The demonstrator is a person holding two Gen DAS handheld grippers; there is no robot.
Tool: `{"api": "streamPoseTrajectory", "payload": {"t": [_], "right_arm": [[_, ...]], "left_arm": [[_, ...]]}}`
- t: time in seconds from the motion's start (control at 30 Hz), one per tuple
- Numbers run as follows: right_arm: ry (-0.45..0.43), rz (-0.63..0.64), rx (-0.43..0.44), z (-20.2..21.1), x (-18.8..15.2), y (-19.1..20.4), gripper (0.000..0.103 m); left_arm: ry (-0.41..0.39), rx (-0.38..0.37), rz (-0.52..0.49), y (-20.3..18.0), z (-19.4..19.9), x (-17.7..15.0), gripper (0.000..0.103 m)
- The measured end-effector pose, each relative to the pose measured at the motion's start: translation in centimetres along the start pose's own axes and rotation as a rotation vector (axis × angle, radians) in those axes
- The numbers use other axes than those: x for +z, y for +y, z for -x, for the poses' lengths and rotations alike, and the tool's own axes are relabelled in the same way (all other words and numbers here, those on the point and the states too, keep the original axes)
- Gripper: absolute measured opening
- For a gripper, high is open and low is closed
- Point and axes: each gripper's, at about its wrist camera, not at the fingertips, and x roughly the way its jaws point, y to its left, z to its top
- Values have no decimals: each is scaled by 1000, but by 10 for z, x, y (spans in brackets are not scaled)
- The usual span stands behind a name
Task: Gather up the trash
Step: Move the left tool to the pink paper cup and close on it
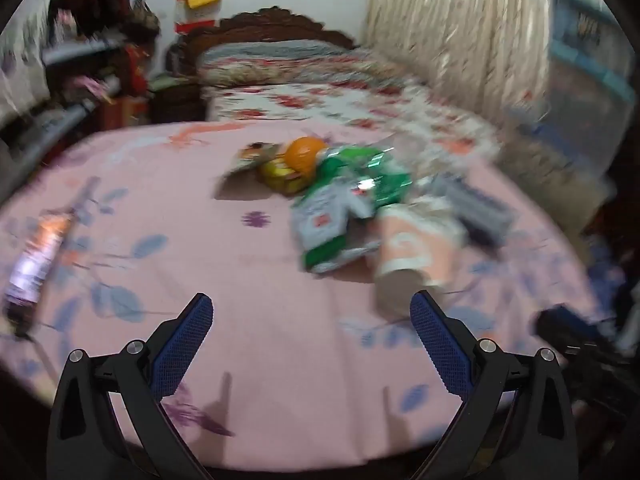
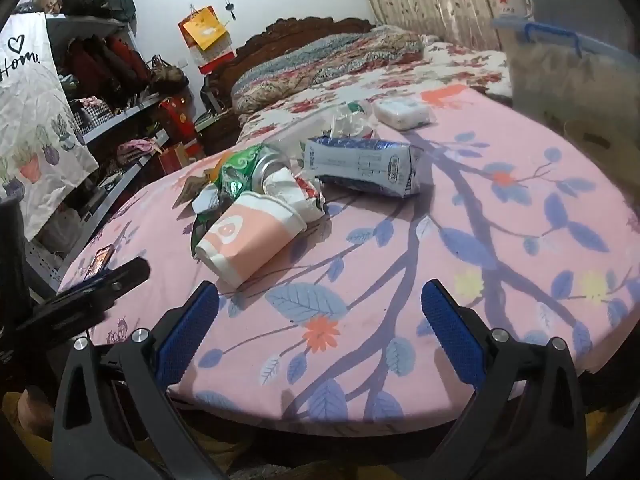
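A heap of trash lies on a round table with a pink flowered cloth (image 2: 500,216). In it a pink paper cup (image 2: 250,236) lies on its side, beside a crushed green can (image 2: 256,166), crumpled paper (image 2: 298,192) and a blue-and-white carton (image 2: 366,166). The left wrist view is blurred: the same pink paper cup (image 1: 416,248), green and white wrappers (image 1: 340,208) and an orange round thing (image 1: 306,154) show. My left gripper (image 1: 312,312) hangs open over the cloth, short of the cup. My right gripper (image 2: 320,300) is open too, nothing between its fingers.
A phone (image 1: 38,256) lies at the table's left edge. A white tissue pack (image 2: 402,112) sits at the far side. A bed (image 2: 360,68) stands behind the table, shelves with bags (image 2: 108,64) on the left, a clear plastic bin (image 2: 568,80) at the right.
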Motion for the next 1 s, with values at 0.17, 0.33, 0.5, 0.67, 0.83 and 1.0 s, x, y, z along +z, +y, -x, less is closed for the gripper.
{"api": "streamPoseTrajectory", "payload": {"t": [0.17,0.33,0.5,0.67,0.83,1.0], "right_arm": [[-30,6,-19,2,5,-2,80],[-55,30,-17,1,18,-8,44],[10,-7,56,-15,27,-13,40],[63,-23,91,-41,34,-12,41],[120,-133,172,-76,60,-25,42],[188,-169,221,-121,75,-15,56]], "left_arm": [[-26,49,-84,-10,-7,10,94],[-46,47,-158,-19,-15,36,94],[-26,-26,-142,-11,-22,56,82],[47,-47,-77,13,-34,53,72],[123,-156,-115,-3,-43,40,70],[164,-187,-193,-36,-62,33,83]]}}
